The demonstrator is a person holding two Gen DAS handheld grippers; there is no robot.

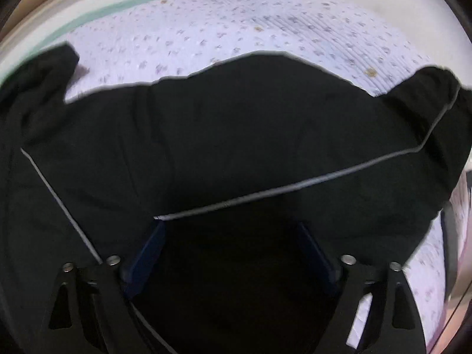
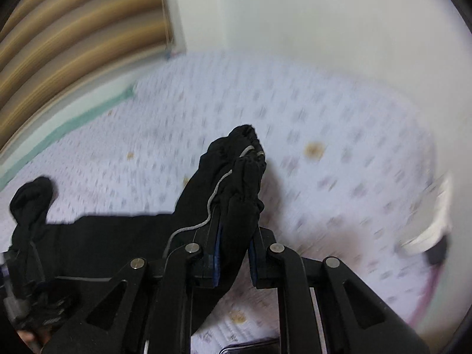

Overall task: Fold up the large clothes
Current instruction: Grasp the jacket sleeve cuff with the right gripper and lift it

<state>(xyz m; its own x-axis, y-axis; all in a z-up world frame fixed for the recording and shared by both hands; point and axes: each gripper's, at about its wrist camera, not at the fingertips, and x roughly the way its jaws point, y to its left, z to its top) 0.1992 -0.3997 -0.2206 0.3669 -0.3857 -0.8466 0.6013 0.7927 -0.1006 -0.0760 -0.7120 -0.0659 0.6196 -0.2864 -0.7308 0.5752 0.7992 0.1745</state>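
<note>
A large black garment with thin grey piping (image 1: 236, 135) lies spread over a lilac patterned bed sheet (image 1: 206, 29). My left gripper (image 1: 230, 236) hangs just above the dark cloth with its blue-padded fingers (image 1: 147, 253) spread wide and nothing between them. In the right wrist view, my right gripper (image 2: 234, 236) is shut on a bunched end of the black garment (image 2: 236, 183), which stands up between the blue pads. The rest of the garment trails left across the sheet (image 2: 324, 118). The left gripper's body (image 2: 20, 280) shows at the far left edge.
A green-edged band (image 2: 73, 124) borders the sheet at the left, beside striped brown blinds (image 2: 73, 29) and a white wall (image 2: 324, 14). A white and dark object (image 2: 433, 236) lies at the sheet's right edge. A dark flat object (image 2: 250, 346) lies under the right gripper.
</note>
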